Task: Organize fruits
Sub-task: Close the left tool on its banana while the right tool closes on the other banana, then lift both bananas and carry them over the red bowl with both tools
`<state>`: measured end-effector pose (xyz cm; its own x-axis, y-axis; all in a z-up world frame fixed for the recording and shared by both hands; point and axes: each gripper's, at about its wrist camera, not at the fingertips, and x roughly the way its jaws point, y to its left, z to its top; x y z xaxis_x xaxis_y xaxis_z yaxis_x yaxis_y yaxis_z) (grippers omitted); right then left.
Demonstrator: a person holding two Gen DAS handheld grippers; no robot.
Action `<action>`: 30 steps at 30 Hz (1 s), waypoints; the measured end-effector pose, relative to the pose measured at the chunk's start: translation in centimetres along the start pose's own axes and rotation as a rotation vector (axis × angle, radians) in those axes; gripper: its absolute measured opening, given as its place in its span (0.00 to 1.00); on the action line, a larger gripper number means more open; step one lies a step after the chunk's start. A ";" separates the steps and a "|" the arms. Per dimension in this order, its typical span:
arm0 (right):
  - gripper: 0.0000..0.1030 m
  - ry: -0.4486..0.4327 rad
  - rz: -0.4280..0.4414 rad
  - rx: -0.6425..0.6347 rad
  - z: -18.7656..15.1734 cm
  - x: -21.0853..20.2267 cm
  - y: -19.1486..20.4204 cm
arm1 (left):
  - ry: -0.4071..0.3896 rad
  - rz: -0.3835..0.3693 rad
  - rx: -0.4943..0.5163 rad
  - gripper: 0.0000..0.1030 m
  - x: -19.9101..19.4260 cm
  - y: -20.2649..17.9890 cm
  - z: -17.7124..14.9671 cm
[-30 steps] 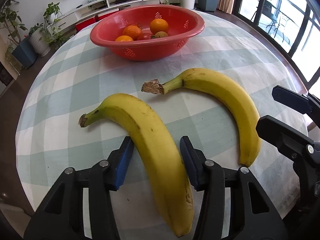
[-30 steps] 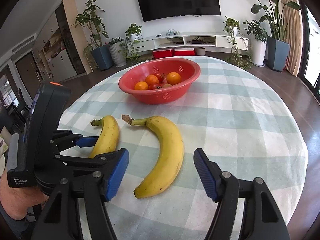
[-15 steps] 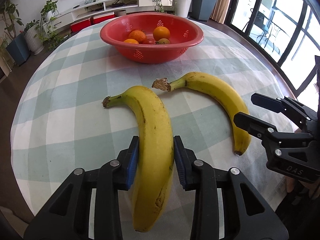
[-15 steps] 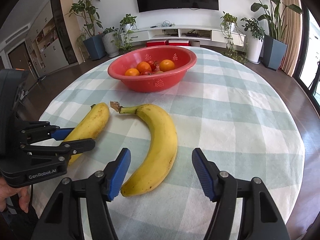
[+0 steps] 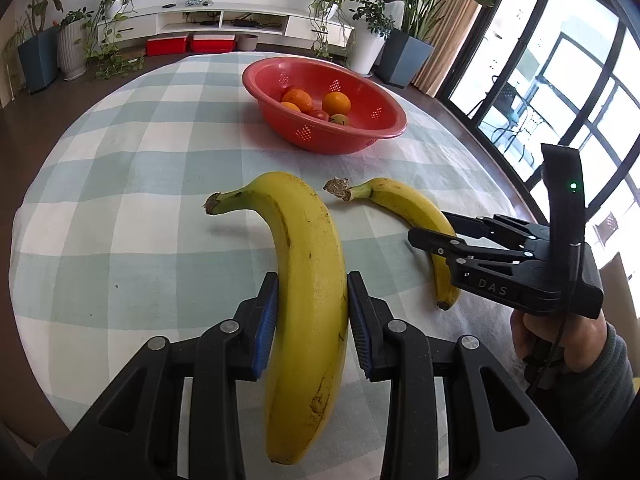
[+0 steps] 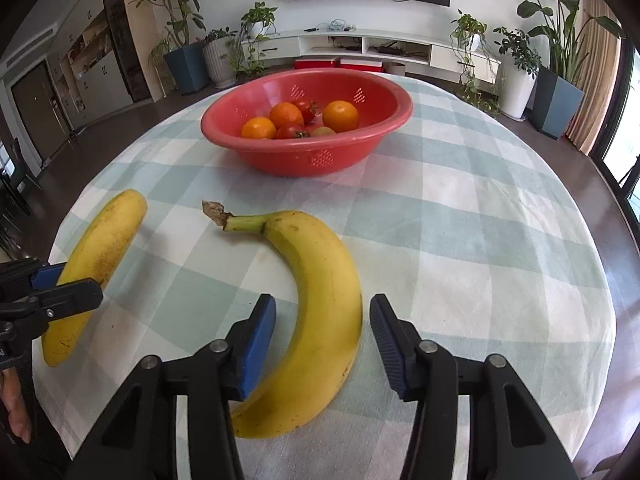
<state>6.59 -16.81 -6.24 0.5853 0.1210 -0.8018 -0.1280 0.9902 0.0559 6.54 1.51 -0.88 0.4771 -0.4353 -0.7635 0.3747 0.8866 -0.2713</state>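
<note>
My left gripper point(image 5: 312, 320) is shut on a large yellow banana point(image 5: 308, 280) and holds it lifted off the checked tablecloth; it shows at the left of the right wrist view point(image 6: 100, 256). My right gripper point(image 6: 322, 336) is open, its jaws on either side of a second banana point(image 6: 324, 312) lying on the cloth. That banana also shows in the left wrist view point(image 5: 408, 212), with the right gripper point(image 5: 432, 228) over it. A red colander bowl point(image 6: 376, 92) holds oranges point(image 6: 340, 116) and tomatoes point(image 6: 290, 132) at the far side.
The round table point(image 6: 500, 240) has a green-and-white checked cloth. Its edge curves close on the right and left. Behind it are a TV wall, a low white shelf, potted plants and glass doors point(image 5: 560, 100).
My left gripper has closed on its banana and lifted it, turning right. My right gripper has moved forward around the second banana and narrowed its opening.
</note>
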 end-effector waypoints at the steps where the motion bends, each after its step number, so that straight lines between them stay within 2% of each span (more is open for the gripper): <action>1: 0.48 0.009 -0.003 -0.004 -0.1 0.3 0.0 | -0.003 -0.002 -0.001 0.30 -0.1 0.0 0.0; 6: 0.46 0.001 -0.003 -0.008 -0.1 0.2 -0.1 | -0.016 -0.002 -0.008 0.30 -0.3 0.2 -0.1; 9: 0.39 0.003 -0.021 -0.010 0.0 0.3 0.0 | -0.015 -0.002 -0.008 0.30 -0.3 0.2 -0.1; 14: 0.36 -0.009 -0.001 0.009 -0.1 0.2 -0.3 | -0.018 -0.001 -0.006 0.30 -0.3 0.2 -0.1; 23: 0.35 -0.040 0.072 0.070 -1.2 -0.9 -0.6 | -0.033 0.001 -0.011 0.30 -0.8 0.4 0.1; 30: 0.35 -0.103 0.153 0.138 -1.4 -3.1 -1.1 | -0.059 -0.001 -0.009 0.30 -1.7 0.4 0.7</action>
<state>3.81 -18.39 -4.64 0.6473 0.2702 -0.7128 -0.1148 0.9590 0.2593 6.43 2.53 0.74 0.5233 -0.4443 -0.7272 0.3681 0.8875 -0.2773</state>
